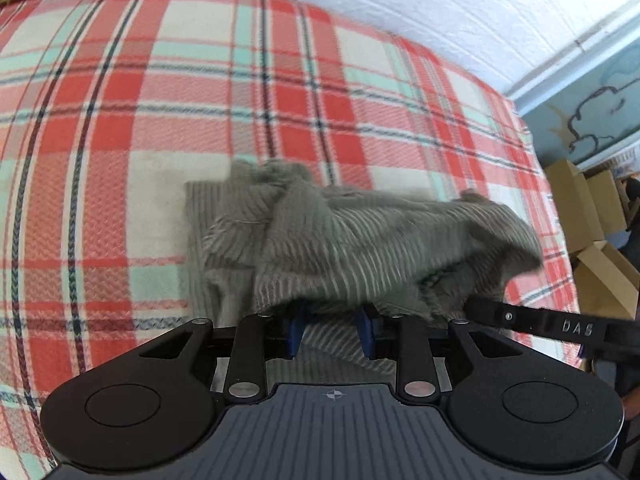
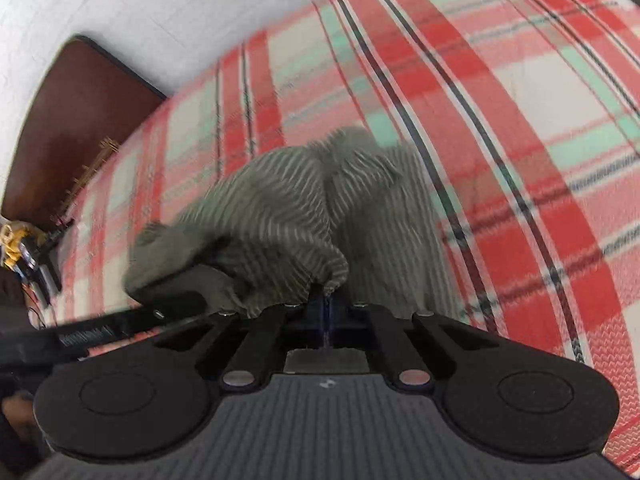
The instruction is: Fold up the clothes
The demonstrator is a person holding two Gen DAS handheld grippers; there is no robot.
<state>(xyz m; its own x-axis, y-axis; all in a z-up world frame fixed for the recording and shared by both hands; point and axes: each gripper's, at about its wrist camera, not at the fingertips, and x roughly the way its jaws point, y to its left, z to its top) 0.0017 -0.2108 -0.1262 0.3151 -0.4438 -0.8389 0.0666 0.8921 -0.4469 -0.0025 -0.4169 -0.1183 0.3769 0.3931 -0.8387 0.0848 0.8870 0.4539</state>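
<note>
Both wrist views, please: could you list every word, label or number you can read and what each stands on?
"DAS": raised letters on the black gripper arm at the right edge of the left wrist view.
Lettering on the black gripper arm in the right wrist view: too blurred to read.
Nothing else legible.

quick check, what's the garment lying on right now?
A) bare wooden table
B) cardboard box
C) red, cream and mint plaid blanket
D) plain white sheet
C: both wrist views show the grey-green ribbed garment bunched on the red, cream and mint plaid blanket, which surrounds it on every visible side.
</note>
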